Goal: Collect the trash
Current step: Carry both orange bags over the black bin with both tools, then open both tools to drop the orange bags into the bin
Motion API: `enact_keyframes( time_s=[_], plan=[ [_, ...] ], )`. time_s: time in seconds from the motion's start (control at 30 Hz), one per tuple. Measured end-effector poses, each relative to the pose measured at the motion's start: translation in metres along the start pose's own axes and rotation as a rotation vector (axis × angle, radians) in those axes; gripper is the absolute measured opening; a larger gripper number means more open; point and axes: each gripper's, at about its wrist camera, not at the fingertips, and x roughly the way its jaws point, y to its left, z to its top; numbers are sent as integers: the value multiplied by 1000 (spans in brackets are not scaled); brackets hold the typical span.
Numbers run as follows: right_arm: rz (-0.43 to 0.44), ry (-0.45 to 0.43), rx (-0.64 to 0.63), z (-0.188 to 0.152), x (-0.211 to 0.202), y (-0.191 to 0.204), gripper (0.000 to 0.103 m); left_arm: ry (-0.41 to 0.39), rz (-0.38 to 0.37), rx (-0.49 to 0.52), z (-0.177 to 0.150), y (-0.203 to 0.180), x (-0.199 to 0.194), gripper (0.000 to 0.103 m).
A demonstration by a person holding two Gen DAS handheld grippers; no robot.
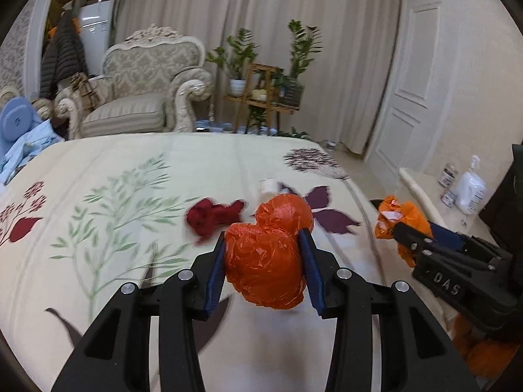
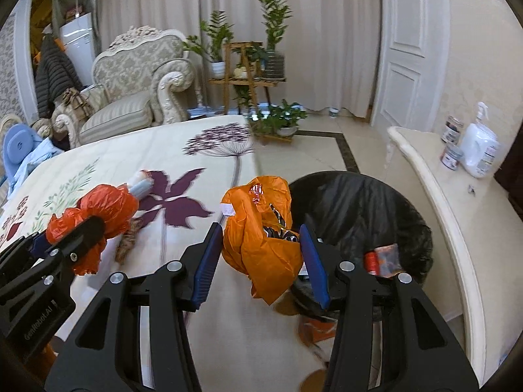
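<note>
A bedroom is showing: a bed (image 1: 137, 202) under a floral cover is filling the foreground, with an armchair (image 1: 147, 88) at 11 o'clock, a plant stand (image 1: 261, 94) at 12 o'clock and a white door (image 1: 412, 98) at 2 o'clock. On the cover, a dark red cloth (image 1: 212, 217) is lying at 10 o'clock from the left claw (image 1: 264, 241), with a small white roll (image 1: 269, 185) beyond it at 12 o'clock. The left claw is pinching a red-orange plastic bag (image 1: 271, 248), balled up, between its blue pads and holding it above the cover. A striped wrapper (image 2: 129, 240) is lying on the bed just right of that claw. The right claw (image 2: 260, 233) is gripping an orange plastic bag (image 2: 258, 228) stuffed with wrappers, at the bed's edge. A black-lined trash bin (image 2: 362, 215) is standing at 2 o'clock from the right claw, just beside the orange bag, with some trash inside. At far right, a cream surface (image 2: 438, 209) is carrying a spray bottle (image 2: 480, 147) and two small jars (image 2: 452, 142).
</note>
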Motion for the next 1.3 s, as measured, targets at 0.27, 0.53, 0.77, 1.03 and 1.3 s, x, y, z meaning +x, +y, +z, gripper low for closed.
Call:
enact_keyframes(
  time_s=[0.27,0.53,0.77,1.03,1.3],
  plan=[
    [-70,-17,62,6,7,-46,48,19,-81,71,7,-53,22,43],
    [-123,-13,111,15,25,-88,48,34,-127,118,18,-98,49,43],
    [-148,-1,139,19,43,-111,48,55,-144,162,25,-128,76,43],
    [-173,13,162,20,58,-123,48,89,-152,195,28,-151,103,43],
    [-182,33,183,18,66,-127,50,133,-162,202,29,-166,120,45]
  ],
)
